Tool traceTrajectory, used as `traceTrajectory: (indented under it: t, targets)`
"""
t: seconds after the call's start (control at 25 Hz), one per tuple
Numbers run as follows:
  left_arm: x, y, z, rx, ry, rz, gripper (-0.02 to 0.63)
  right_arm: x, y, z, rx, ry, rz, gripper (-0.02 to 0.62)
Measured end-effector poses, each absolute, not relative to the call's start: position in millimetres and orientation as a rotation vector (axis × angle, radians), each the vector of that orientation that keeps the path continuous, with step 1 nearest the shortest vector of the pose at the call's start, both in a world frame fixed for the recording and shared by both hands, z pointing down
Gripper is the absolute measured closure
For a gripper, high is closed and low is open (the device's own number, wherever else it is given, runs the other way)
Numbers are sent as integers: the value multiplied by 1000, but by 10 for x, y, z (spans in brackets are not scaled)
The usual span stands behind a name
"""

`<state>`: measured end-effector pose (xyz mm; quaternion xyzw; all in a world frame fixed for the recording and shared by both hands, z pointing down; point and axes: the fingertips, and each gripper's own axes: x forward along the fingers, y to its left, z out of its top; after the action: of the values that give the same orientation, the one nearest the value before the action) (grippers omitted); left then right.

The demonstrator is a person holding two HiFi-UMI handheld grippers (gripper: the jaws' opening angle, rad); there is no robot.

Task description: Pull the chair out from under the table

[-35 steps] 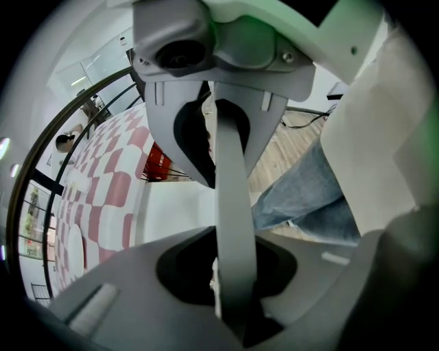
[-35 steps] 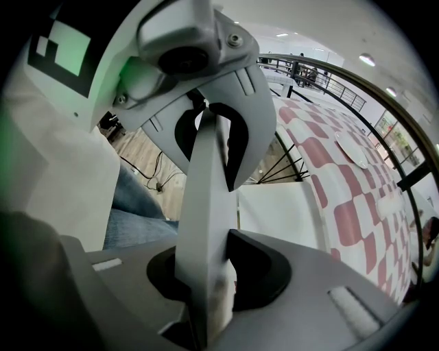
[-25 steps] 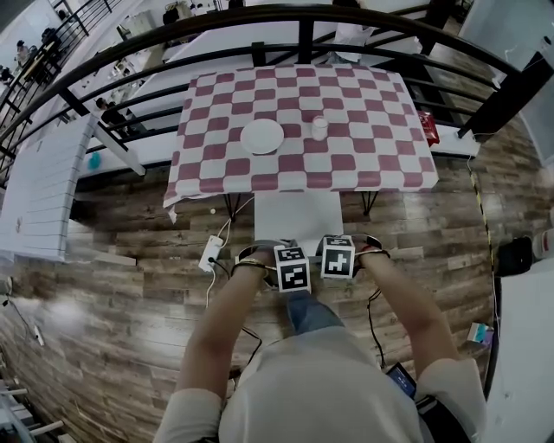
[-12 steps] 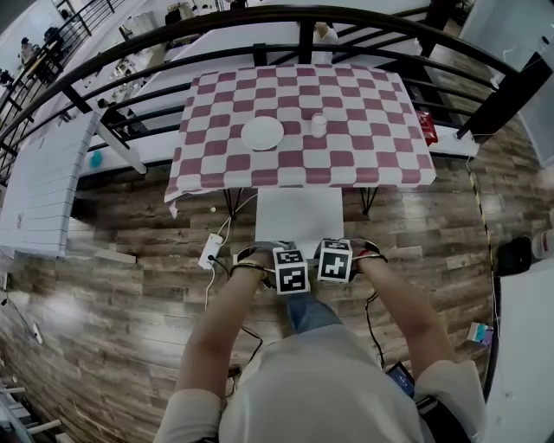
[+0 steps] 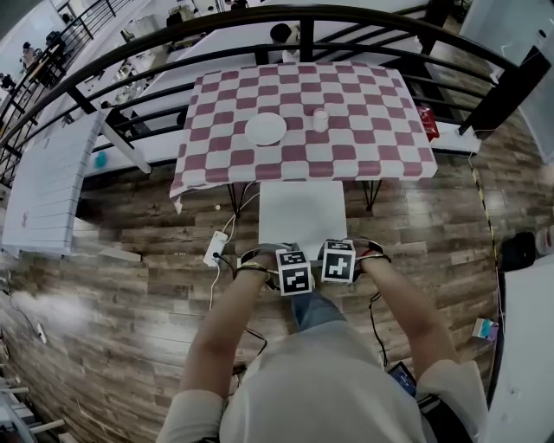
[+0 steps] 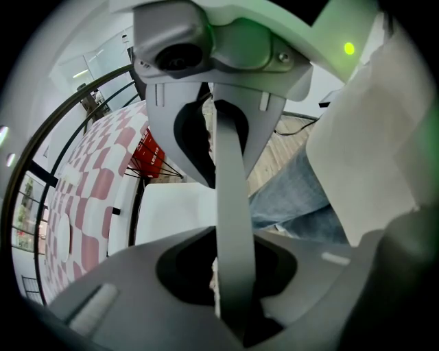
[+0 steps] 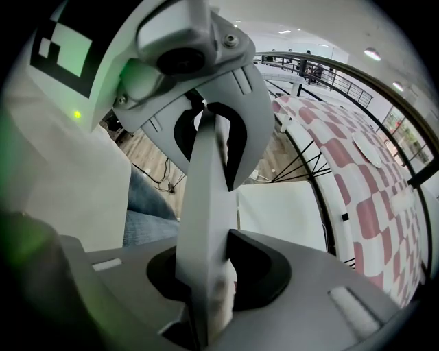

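Note:
A white chair stands partly out from under the table with the red-and-white checked cloth (image 5: 372, 130); its seat (image 5: 303, 212) shows in front of the table's near edge. My left gripper (image 5: 293, 270) and right gripper (image 5: 338, 260) sit side by side on the top of the chair's back, pointing steeply down. In the left gripper view the grey edge of the chair back (image 6: 230, 206) runs between the jaws of the left gripper (image 6: 230, 274), which is shut on it. In the right gripper view the chair back (image 7: 206, 192) is clamped the same way in the right gripper (image 7: 206, 274).
A white plate (image 5: 266, 129) and a small cup (image 5: 321, 119) stand on the table. A power strip (image 5: 215, 248) with cables lies on the wooden floor left of the chair. A black railing (image 5: 260, 17) runs behind the table. The person's legs are right behind the chair.
The chair and both grippers have come a little toward the person, and more of the seat shows in front of the table's edge. Both grips are unchanged.

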<state>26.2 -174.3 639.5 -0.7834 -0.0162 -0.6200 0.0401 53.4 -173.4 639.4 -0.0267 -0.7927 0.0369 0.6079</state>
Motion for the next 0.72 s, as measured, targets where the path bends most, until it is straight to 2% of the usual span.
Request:
traceTrajectory:
  t: [0.72]
  targets:
    - [209,-1340,6405,-2386,-62,-1893,528,480,-1314,6407,-47,-1831,99,514]
